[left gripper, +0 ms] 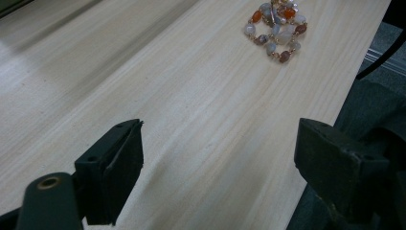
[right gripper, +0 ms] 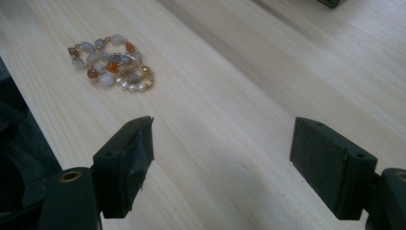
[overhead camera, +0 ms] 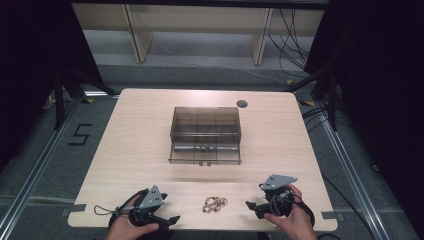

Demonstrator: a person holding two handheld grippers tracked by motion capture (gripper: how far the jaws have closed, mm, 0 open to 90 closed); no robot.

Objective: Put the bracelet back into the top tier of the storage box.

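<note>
**Beads lie between two open tongs at the near edge of the bench**

While both hands rest at the near edge, the pale wooden bench (overhead camera: 140,150) carries just a few things. Largest of them is a smoky clear plastic box (overhead camera: 205,135) with inner dividers, standing near the middle of the bench, a little toward the far edge. A small dark round hole (overhead camera: 242,103) sits close to the far edge, to the right of the box.

At the near left corner a hand holds the left tongs (overhead camera: 170,220), which lie low over the wood and point toward the middle of the near edge. In the left gripper view their two black jaws stand wide apart with bare wood between them; they hold nothing. At the near right corner the other hand holds the right tongs (overhead camera: 251,206), pointing back the other way. In the right gripper view those jaws also stand wide apart, with nothing between them.

Smallest is the heap of beaded bracelets (overhead camera: 215,203), stones of grey, white and orange with a short run of pearls (right gripper: 136,86). It lies close to the near edge, about midway between the two tongs and apart from both, well short of the box.
</note>
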